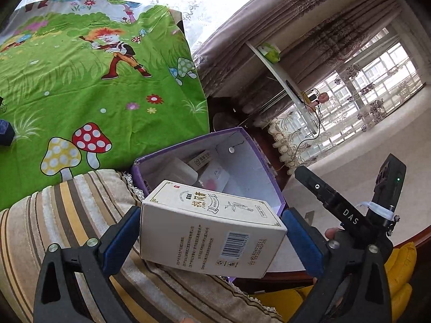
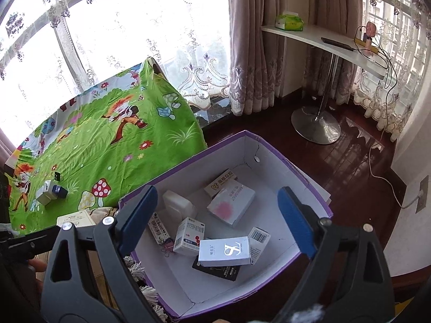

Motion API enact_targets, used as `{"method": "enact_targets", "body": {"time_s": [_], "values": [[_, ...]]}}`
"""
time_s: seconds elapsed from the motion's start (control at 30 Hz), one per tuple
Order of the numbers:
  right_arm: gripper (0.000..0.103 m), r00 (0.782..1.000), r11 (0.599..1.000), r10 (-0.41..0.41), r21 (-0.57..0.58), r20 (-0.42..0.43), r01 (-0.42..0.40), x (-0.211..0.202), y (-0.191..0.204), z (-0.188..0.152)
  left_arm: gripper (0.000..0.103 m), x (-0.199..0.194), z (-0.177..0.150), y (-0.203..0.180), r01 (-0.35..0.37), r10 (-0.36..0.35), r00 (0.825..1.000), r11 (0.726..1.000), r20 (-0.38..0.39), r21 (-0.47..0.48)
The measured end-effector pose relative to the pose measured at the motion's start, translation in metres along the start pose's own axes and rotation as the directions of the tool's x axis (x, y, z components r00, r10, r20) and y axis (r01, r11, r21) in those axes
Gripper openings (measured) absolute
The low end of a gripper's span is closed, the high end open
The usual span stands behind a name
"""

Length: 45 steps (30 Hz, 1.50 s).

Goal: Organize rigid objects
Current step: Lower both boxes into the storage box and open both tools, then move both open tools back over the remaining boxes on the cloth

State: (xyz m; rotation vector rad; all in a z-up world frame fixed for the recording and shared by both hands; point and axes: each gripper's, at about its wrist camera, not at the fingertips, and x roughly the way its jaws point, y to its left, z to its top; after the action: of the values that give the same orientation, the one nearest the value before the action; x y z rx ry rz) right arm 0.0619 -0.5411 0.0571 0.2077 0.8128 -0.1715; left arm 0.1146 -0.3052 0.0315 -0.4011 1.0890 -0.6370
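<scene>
My left gripper (image 1: 212, 231) is shut on a white medicine box (image 1: 210, 228) with Chinese print and a barcode, held just before the near rim of the purple cardboard box (image 1: 253, 145). My right gripper (image 2: 215, 218) is open and empty, hovering over the same purple box (image 2: 272, 145), which holds several small cartons, among them a silver-blue carton (image 2: 225, 251) and a white one with a pink mark (image 2: 231, 204). The held medicine box shows partly in the right wrist view (image 2: 75, 219). The right gripper also shows in the left wrist view (image 1: 350, 212).
A green cartoon cloth (image 2: 107, 145) covers the surface to the left, with a few small boxes (image 2: 52, 192) on it. A striped cushion (image 1: 67, 215) lies under the left gripper. A white shelf table (image 2: 323, 40) stands on dark wooden floor (image 2: 350, 161) by the curtains.
</scene>
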Motion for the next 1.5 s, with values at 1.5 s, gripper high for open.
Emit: {"method": "enact_targets", "body": {"time_s": [1.5], "values": [[0.095, 0.941, 0.924, 0.202, -0.267, -0.272, -0.275, 0.027, 0.075, -0.043, 0.103, 0.009, -0.036, -0.036, -0.081, 0.165, 0.975, 0.885, -0.147, 0.459]]}}
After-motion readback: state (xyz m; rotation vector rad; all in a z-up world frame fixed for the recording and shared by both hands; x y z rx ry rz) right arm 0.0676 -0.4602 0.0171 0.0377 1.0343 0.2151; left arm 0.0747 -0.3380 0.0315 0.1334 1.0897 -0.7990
